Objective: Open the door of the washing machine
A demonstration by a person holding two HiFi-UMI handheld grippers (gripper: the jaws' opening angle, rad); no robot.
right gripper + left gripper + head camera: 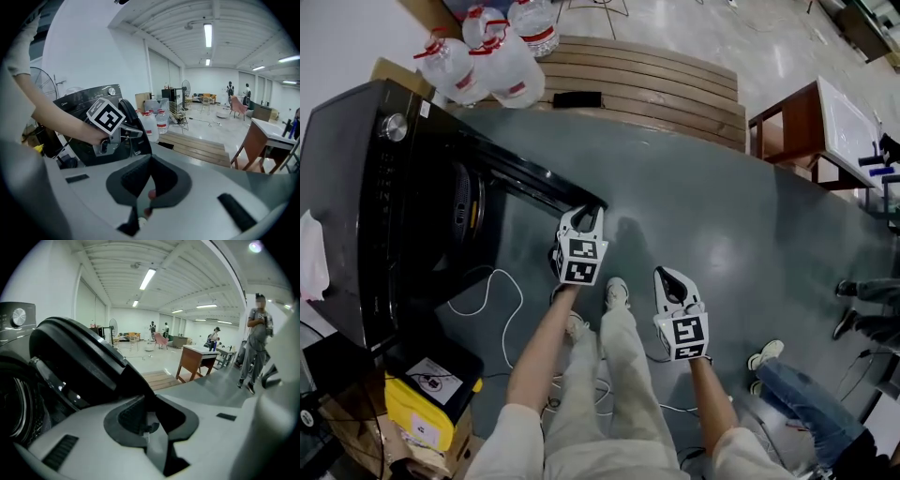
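The black washing machine stands at the left of the head view. Its round door is swung far out over the grey floor, and the drum opening shows behind it. My left gripper is at the door's free edge, jaws narrowly apart with that edge between the fingertips. In the left gripper view the dark door fills the left and runs down into the left gripper. My right gripper hangs to the right above the floor, away from the door, shut and holding nothing. The right gripper view shows the right gripper and the machine.
Large water bottles stand behind the machine beside a low wooden platform. A brown table is at the right. A yellow box and a white cable lie near my feet. A person stands at the right.
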